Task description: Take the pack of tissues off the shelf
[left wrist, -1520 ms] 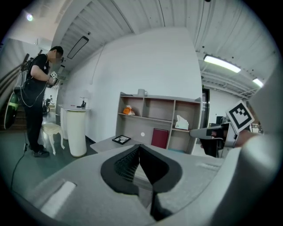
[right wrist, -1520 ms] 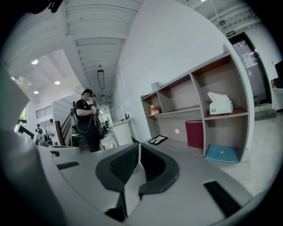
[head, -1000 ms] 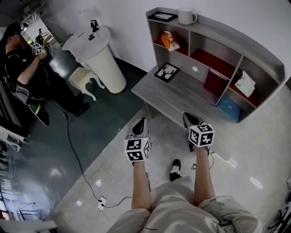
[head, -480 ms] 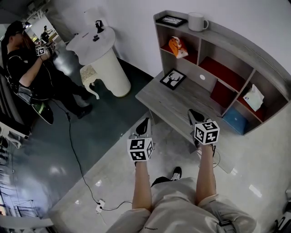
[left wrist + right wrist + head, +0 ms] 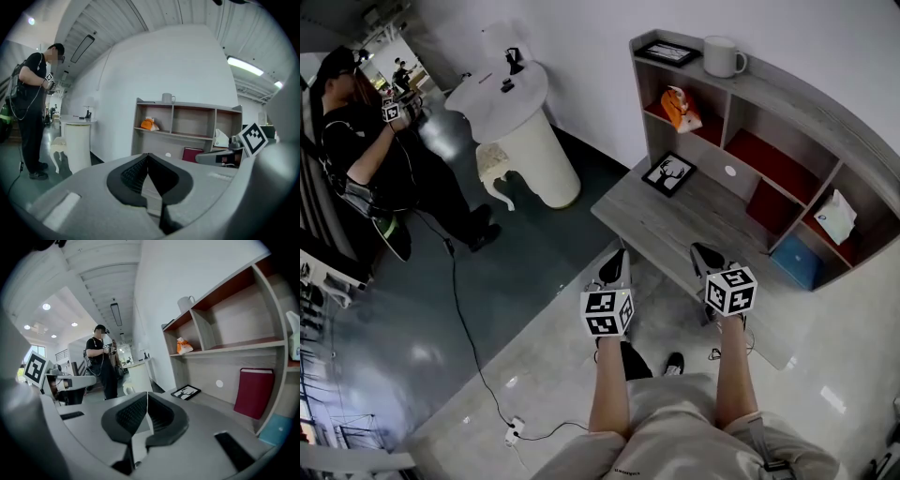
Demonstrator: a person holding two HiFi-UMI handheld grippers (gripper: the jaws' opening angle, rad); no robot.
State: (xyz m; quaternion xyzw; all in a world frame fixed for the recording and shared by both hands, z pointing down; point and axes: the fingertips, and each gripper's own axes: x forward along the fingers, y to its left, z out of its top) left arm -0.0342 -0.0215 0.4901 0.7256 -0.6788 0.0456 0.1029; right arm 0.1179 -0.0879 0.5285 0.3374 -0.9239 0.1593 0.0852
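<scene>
Both closed and empty, left tongs and right tongs hover before the tabletop. The pack of tissues sits at the right end of the shelf (soft and light, I judge), so I'd pinch its sides gently.

L gripper jaws together, nothing btwn. From the tips: shelf at 1 o'clock, pack of tissues in its rt compartment (3 o'clock), mug on top, person at 10 o'clock.
</scene>
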